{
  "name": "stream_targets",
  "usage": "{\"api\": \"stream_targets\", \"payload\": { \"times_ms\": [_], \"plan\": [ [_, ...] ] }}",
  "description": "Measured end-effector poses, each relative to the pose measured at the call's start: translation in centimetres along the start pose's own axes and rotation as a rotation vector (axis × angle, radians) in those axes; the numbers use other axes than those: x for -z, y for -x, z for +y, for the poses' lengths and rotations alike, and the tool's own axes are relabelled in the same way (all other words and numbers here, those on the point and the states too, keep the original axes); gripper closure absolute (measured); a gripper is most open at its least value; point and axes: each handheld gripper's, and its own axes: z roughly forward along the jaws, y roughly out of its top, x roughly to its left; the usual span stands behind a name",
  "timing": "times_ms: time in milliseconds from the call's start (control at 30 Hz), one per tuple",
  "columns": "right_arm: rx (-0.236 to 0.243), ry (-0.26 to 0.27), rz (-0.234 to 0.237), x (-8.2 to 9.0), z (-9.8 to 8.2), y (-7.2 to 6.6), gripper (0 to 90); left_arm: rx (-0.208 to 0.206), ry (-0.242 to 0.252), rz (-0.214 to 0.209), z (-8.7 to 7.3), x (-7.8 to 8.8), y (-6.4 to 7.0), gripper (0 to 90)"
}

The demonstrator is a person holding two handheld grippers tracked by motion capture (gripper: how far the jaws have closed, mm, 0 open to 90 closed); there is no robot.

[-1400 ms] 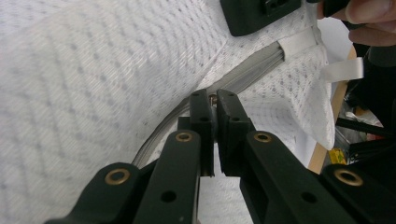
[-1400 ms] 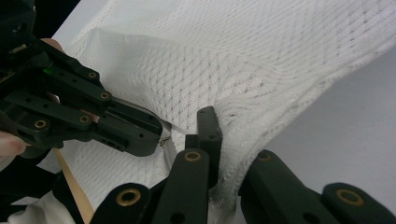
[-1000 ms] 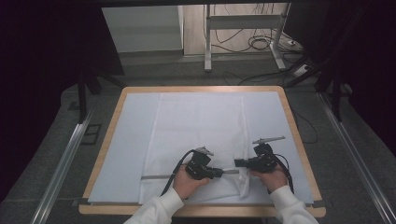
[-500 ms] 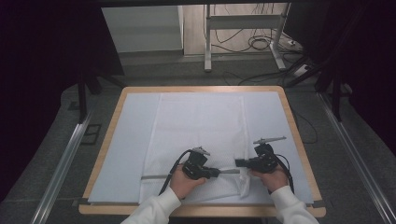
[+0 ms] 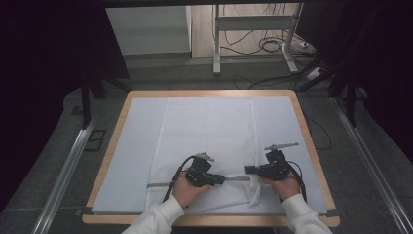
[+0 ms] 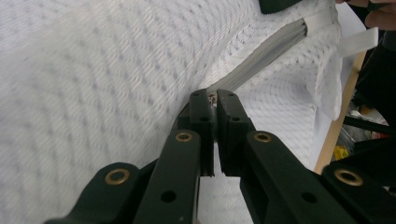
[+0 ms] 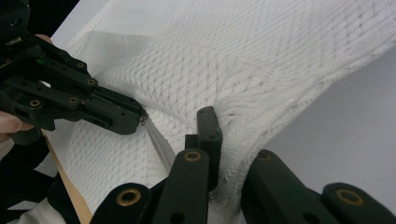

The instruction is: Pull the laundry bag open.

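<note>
1. Since a second ago: left gripper has slid a little right along the zipper, toward the right gripper; right gripper hasn't moved; bag unchanged
2. Thing in hand: white mesh bag, flat on the pale sheet that covers the table; long axis runs away from the person, zipper crosses its near end left to right
3. Left gripper: jaws together, clamped on the zipper pull at the tips; small metal bit shows between them, grey zipper tape runs on ahead toward the bag's corner
4. Right gripper: jaws pinched on the mesh bag at its near right corner, fabric bunched between them; one jaw is buried in mesh
5. Key relation: zipper axis lies level across the table, and both grippers sit on that line facing each other, tips near but apart
6. Remaining open track, judged: the short stretch between pull and right corner
7. Left hand is on the pull, so it does the travel; right hand only anchors the corner
8. Next move likely: pull straight along the tape to the right, keeping the corner taut; risk is mesh snagging in the slider if the right side slackens
</note>
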Motion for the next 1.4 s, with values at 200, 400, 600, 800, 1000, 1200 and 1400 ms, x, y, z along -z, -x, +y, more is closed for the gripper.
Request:
{"api": "stream_targets", "payload": {
  "times_ms": [200, 400, 600, 800, 1000, 1200, 1400],
  "plan": [
    [0.005, 0.001, 0.005, -0.1, 0.1, -0.1, 88.3, 0.000, 0.009, 0.014, -0.5, 0.9, -0.1, 86.9],
    [0.007, 0.001, 0.005, -0.1, 0.1, -0.2, 88.3, 0.005, 0.010, 0.015, -0.8, 1.4, -0.3, 87.0],
    [0.008, -0.001, 0.002, -0.1, 0.1, -0.1, 88.3, 0.014, 0.011, 0.012, -1.0, 1.8, -0.6, 87.0],
    [0.009, 0.003, 0.009, 0.0, 0.1, -0.2, 88.3, 0.019, 0.017, 0.009, -1.3, 2.3, -0.8, 86.9],
    [0.015, 0.000, -0.001, -0.1, 0.1, -0.2, 88.3, 0.031, 0.014, 0.019, -1.7, 2.7, -1.2, 87.0],
    [0.015, 0.002, -0.002, -0.2, 0.1, -0.2, 88.3, 0.033, 0.013, 0.029, -2.1, 3.3, -1.6, 86.9],
    [0.016, 0.003, -0.002, 0.0, 0.1, -0.1, 88.3, 0.045, 0.032, 0.038, -2.5, 4.2, -1.8, 87.0]
  ]
}}
